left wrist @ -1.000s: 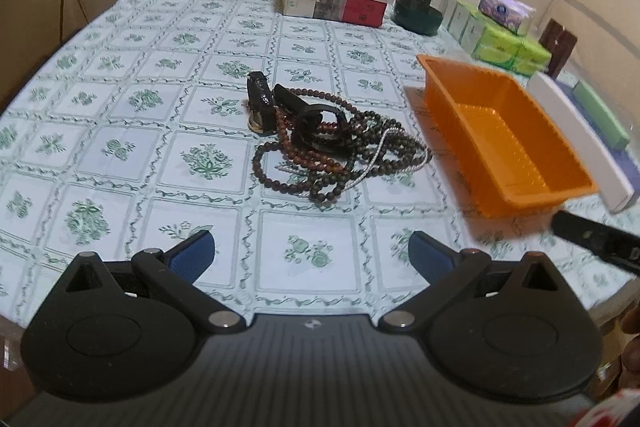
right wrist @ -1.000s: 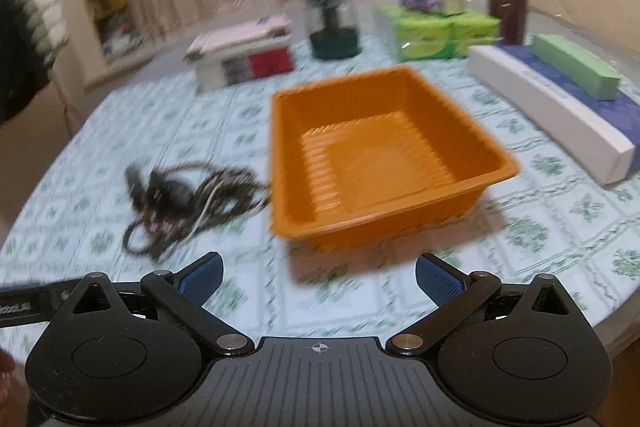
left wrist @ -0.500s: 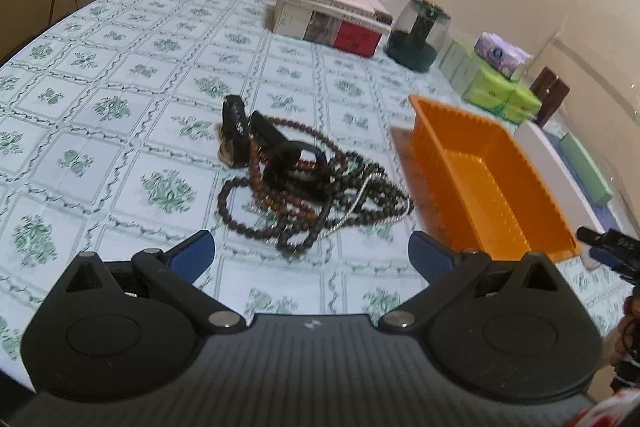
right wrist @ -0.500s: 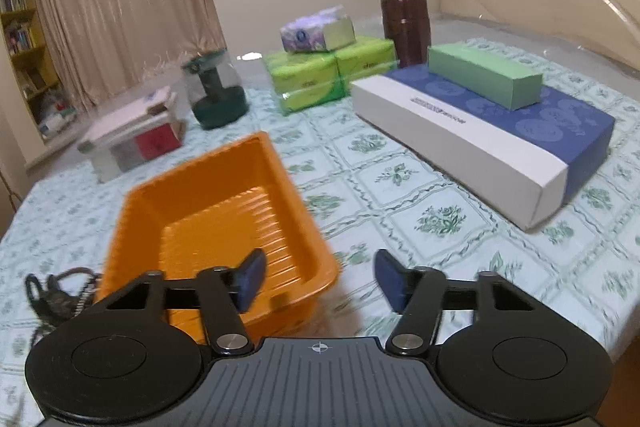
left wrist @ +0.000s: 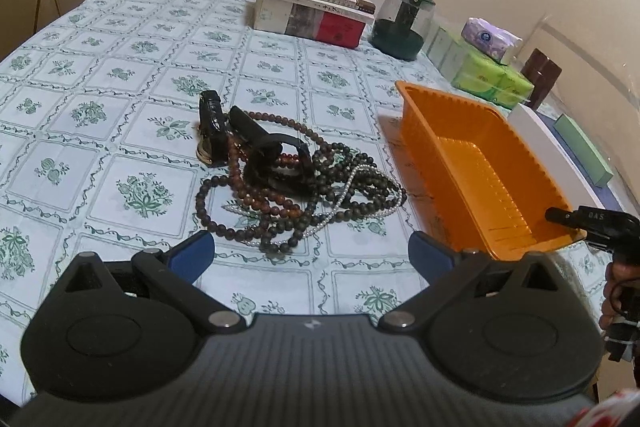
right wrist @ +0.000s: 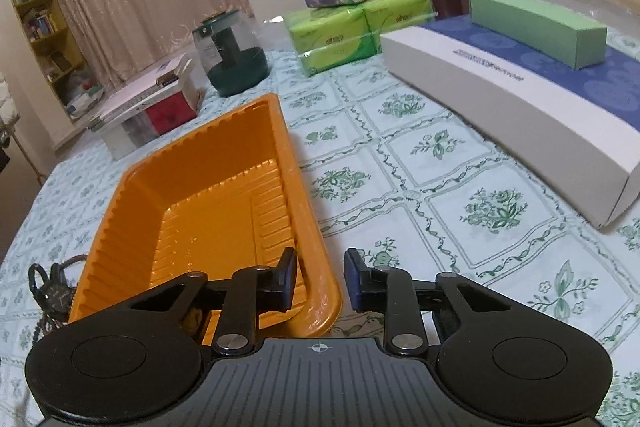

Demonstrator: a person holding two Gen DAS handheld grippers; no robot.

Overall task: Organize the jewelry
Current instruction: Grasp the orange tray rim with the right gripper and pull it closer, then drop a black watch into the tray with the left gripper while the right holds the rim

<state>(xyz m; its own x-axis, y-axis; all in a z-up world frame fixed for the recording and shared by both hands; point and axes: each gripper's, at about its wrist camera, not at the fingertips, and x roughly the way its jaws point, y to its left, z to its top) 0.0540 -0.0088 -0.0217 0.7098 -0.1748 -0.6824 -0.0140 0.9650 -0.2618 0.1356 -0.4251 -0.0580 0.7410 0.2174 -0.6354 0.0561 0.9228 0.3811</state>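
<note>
On your left, the left gripper (left wrist: 310, 253) hangs with its jaws wide and empty, just short of the jewelry pile (left wrist: 288, 179): bead strands, a pearl string and dark watches or bands, tangled together on the flowered tablecloth (left wrist: 132, 95) to the left of the orange tray (left wrist: 476, 131). Nothing lies in the tray.

Over on the right, your right gripper (right wrist: 320, 279) has just been closing; its jaws are narrow and straddle the tray's near right corner, one pad inside the wall, the other outside. Whether the pads press the rim I cannot tell; a gap seems to remain on the outer side.

You look to be securing the tray before any piece goes in. Next, finish the pinch on that rim so the tray cannot slide, then bring your left gripper down on one strand at the pile's near edge. The strands overlap, so expect neighbours to drag along when you lift.
</note>
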